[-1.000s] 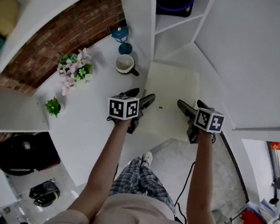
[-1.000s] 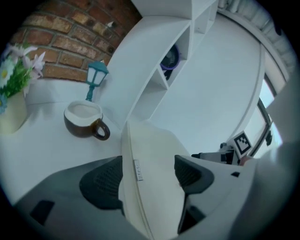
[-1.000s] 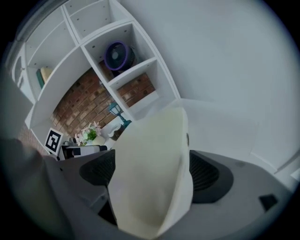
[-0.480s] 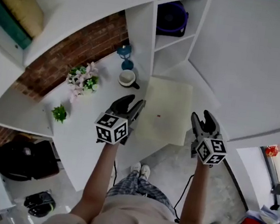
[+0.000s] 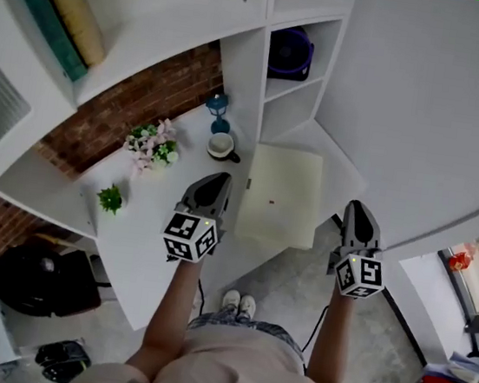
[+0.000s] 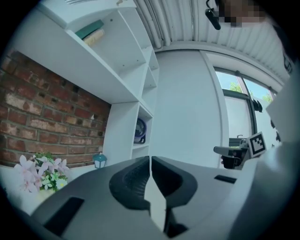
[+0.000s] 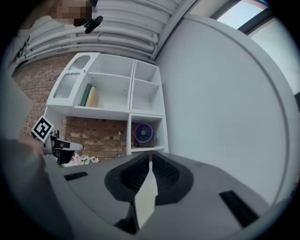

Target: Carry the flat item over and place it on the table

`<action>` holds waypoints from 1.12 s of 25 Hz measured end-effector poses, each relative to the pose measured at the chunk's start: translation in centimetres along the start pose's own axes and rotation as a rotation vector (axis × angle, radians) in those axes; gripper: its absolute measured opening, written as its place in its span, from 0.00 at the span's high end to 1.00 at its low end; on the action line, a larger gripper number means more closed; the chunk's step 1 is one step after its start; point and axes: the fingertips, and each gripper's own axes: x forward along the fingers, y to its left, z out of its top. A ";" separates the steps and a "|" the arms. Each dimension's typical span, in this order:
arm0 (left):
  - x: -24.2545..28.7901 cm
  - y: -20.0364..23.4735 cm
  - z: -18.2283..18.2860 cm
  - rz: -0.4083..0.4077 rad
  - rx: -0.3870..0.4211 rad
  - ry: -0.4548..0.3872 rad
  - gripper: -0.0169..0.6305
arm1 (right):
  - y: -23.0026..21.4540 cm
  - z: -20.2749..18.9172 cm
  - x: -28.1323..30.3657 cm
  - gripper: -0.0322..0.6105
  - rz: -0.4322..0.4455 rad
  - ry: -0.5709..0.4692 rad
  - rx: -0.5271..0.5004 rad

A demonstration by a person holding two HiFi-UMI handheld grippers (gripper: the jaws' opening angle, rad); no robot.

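Note:
The flat cream item (image 5: pixel 281 196) lies on the white table (image 5: pixel 153 219), at its right end near the front edge, with a small red mark on its face. My left gripper (image 5: pixel 217 179) hovers just left of the item, shut and apart from it. My right gripper (image 5: pixel 356 209) is off the item's right side, over the floor, also shut. In the left gripper view the jaws of the left gripper (image 6: pixel 150 161) meet with nothing held. The right gripper (image 7: pixel 150 158) looks the same in its own view. The item is out of both gripper views.
A brown mug (image 5: pixel 222 146), a teal lantern (image 5: pixel 219 110), pink flowers (image 5: pixel 151 144) and a small green plant (image 5: pixel 111 199) stand on the table left of the item. A purple fan (image 5: pixel 290 51) sits in the shelf cubby behind. A brick wall backs the table.
A second ago both grippers were shut on the flat item's side edges. They let go, drew back from it and tilted upward, and their jaws have shut. The item stays on the table.

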 end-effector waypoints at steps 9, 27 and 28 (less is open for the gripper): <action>-2.0 -0.4 1.2 -0.003 -0.012 -0.060 0.93 | 0.3 1.4 -2.4 0.92 -0.063 -0.051 -0.043; -2.6 -1.0 1.0 -0.025 -0.055 -0.052 0.93 | 0.1 1.7 -3.9 0.93 -0.079 -0.060 -0.051; -2.6 -1.0 1.0 -0.025 -0.055 -0.050 0.93 | 0.0 1.7 -3.9 0.93 -0.078 -0.060 -0.039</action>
